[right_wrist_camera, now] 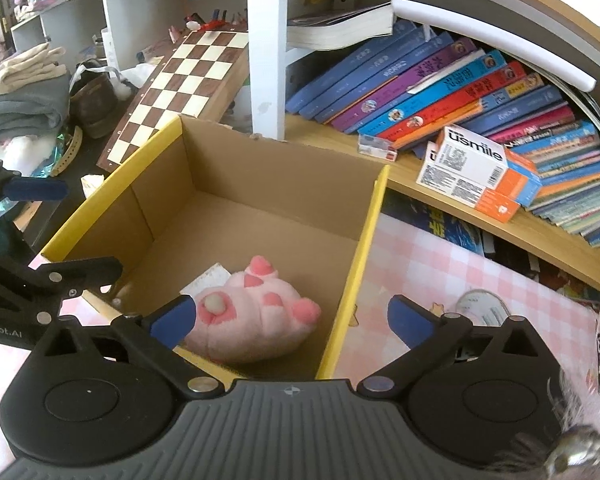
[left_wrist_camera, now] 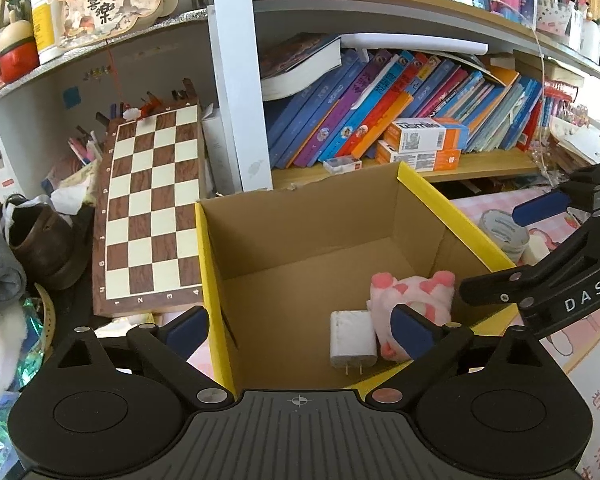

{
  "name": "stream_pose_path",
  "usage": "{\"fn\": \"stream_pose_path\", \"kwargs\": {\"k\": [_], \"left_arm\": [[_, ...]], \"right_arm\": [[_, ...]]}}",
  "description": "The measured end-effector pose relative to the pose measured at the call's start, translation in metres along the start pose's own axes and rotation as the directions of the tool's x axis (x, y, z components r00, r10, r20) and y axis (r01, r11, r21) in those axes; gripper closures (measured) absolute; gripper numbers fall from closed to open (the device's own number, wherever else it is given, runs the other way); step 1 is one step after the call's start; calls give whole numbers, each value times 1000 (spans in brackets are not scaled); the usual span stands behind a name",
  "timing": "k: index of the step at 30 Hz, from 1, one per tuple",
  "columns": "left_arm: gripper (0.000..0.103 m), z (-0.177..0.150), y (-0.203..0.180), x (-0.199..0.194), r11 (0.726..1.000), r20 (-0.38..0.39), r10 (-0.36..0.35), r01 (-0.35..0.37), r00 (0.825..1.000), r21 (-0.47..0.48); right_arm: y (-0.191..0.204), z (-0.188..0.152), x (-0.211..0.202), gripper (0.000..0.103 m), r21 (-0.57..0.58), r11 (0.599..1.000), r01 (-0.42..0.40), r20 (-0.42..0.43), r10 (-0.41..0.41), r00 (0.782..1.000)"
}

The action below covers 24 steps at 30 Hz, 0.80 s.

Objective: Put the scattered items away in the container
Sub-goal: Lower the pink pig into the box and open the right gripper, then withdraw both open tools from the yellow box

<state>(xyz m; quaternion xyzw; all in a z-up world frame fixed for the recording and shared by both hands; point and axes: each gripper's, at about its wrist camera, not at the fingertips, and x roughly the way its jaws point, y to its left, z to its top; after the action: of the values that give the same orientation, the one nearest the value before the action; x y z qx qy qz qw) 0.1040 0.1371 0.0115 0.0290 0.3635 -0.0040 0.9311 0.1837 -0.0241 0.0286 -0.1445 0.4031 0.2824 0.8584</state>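
An open cardboard box with a yellow rim (left_wrist_camera: 452, 216) (right_wrist_camera: 364, 256) stands on a pink checked cloth. Inside it lie a pink plush toy (left_wrist_camera: 416, 296) (right_wrist_camera: 256, 316) and a white plug charger (left_wrist_camera: 352, 338), which the plush half hides in the right wrist view (right_wrist_camera: 210, 280). My left gripper (left_wrist_camera: 300, 332) is open over the box's near left corner, one finger outside the wall and one above the plush. My right gripper (right_wrist_camera: 290, 322) is open too, straddling the box's right wall. Neither holds anything. Each gripper's fingers (left_wrist_camera: 540, 208) (right_wrist_camera: 36, 190) show at the edge of the other's view.
A round tape roll (right_wrist_camera: 482, 308) (left_wrist_camera: 500, 232) lies on the cloth right of the box. A chessboard (left_wrist_camera: 152, 200) leans at the left, beside a brown shoe (left_wrist_camera: 40, 240). Behind is a shelf of books with orange and white cartons (right_wrist_camera: 476, 168). A furry thing with a bell (right_wrist_camera: 580, 440) sits at lower right.
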Motion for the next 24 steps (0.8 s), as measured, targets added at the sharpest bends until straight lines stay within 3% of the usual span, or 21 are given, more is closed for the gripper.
{"fn": "stream_pose_path", "kwargs": {"k": [24], "left_arm": [[4,-17,-30,-43,999,18,-36,35,999,25]], "right_arm": [[-6,-50,-51,0,108,993,37,31,-41,999]]}}
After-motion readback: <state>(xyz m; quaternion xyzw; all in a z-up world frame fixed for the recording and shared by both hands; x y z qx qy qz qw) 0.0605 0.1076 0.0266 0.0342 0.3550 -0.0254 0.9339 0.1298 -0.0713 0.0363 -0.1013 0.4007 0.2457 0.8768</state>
